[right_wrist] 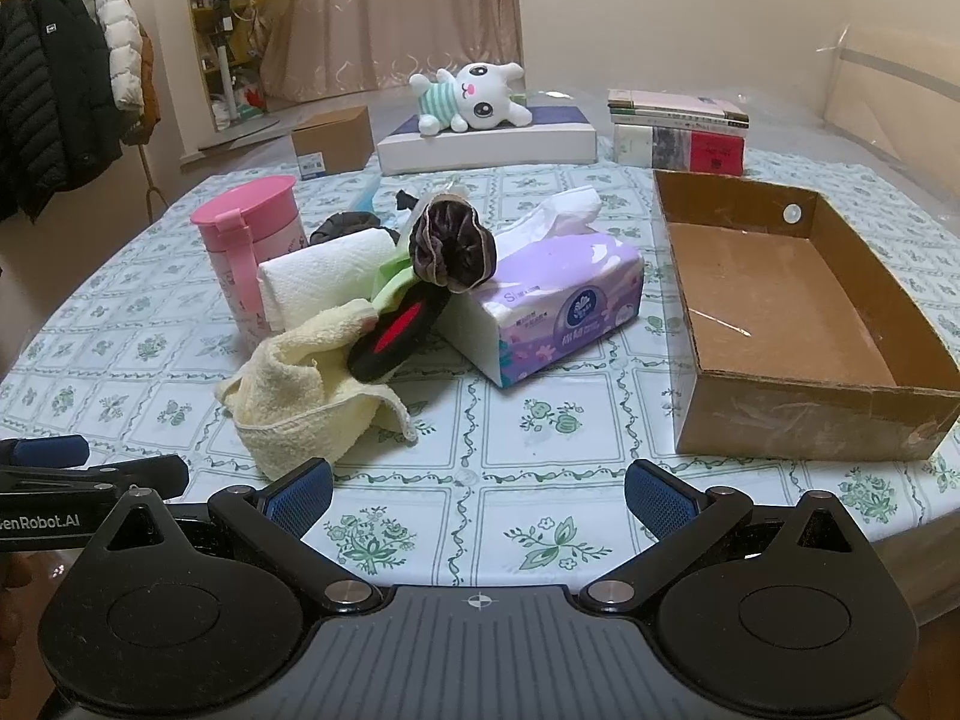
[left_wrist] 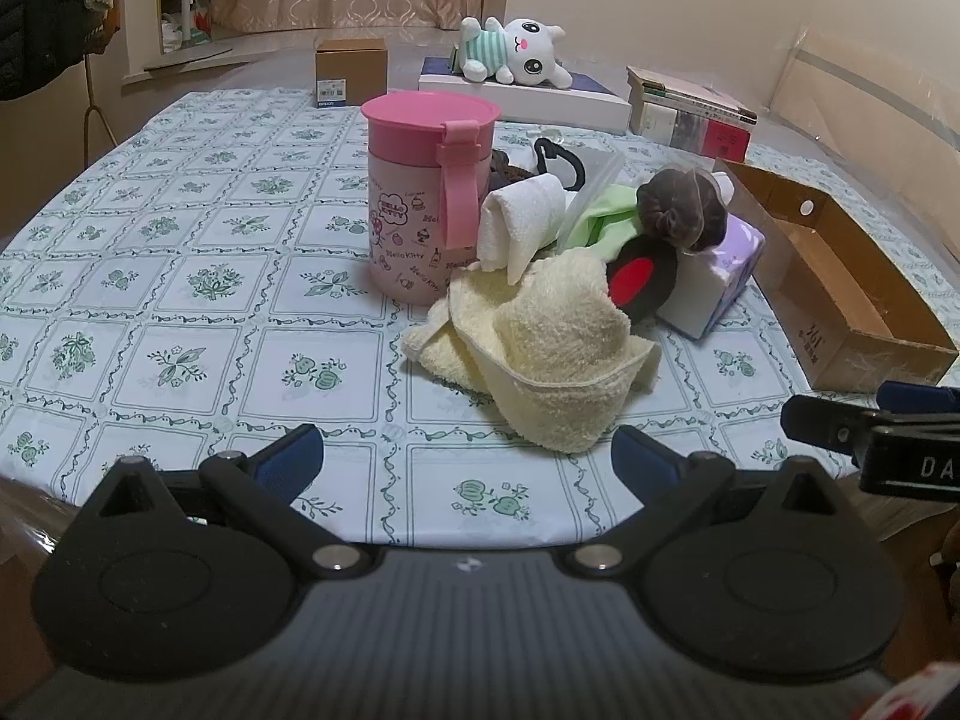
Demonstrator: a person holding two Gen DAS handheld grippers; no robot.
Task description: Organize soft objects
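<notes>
A crumpled cream towel (left_wrist: 540, 348) (right_wrist: 300, 396) lies at the near side of a pile of soft things. Behind it are a white folded cloth (left_wrist: 522, 222) (right_wrist: 324, 282), a green cloth (left_wrist: 606, 216), a black and red soft piece (left_wrist: 642, 282) (right_wrist: 396, 336) and a dark brown scrunchie (left_wrist: 681, 207) (right_wrist: 453, 252) resting on a purple tissue pack (left_wrist: 714, 282) (right_wrist: 558, 306). An empty cardboard box (left_wrist: 840, 300) (right_wrist: 780, 312) stands to the right. My left gripper (left_wrist: 468, 456) is open, just short of the towel. My right gripper (right_wrist: 480, 492) is open, before the table's near edge.
A pink Hello Kitty mug (left_wrist: 420, 198) (right_wrist: 246, 240) stands left of the pile. A white plush cat (left_wrist: 516, 51) (right_wrist: 474, 96) lies on a flat white box at the back. Stacked books (left_wrist: 690, 111) (right_wrist: 678, 132) and a small carton (left_wrist: 351, 75) (right_wrist: 333, 141) sit at the far edge.
</notes>
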